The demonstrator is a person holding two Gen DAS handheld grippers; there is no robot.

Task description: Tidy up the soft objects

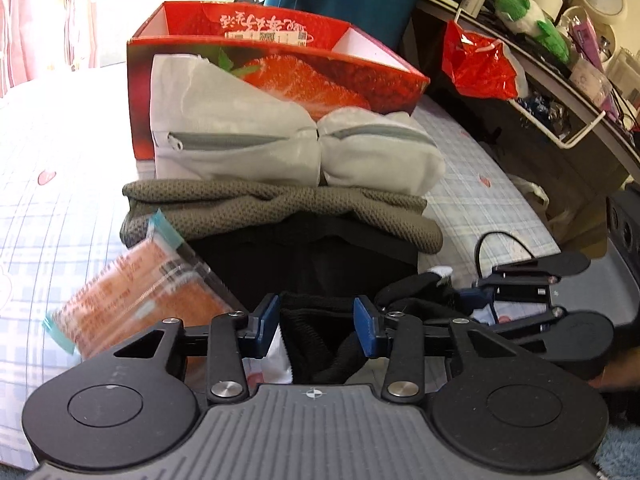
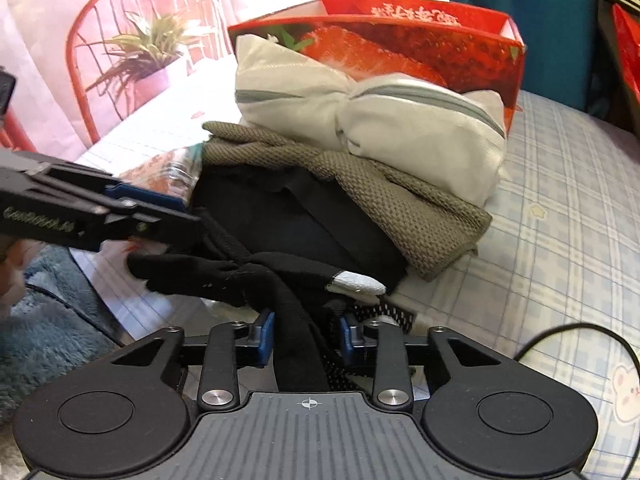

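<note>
Clothes lie stacked on a checked bed [image 1: 472,184] in front of a red strawberry box [image 1: 280,68]: white zippered trousers [image 1: 248,148] against the box, an olive knit [image 1: 280,208] nearer, a black garment [image 1: 304,252] nearest. At the stack's near edge, the left claw [image 1: 316,320] and right claw [image 2: 307,334] each clench black fabric [image 2: 296,344]. An orange packet [image 1: 136,288] rests left of the stack.

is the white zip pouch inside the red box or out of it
Out. The white zip pouch lies on the folded olive knit, leaning against the front of the red strawberry box.
</note>
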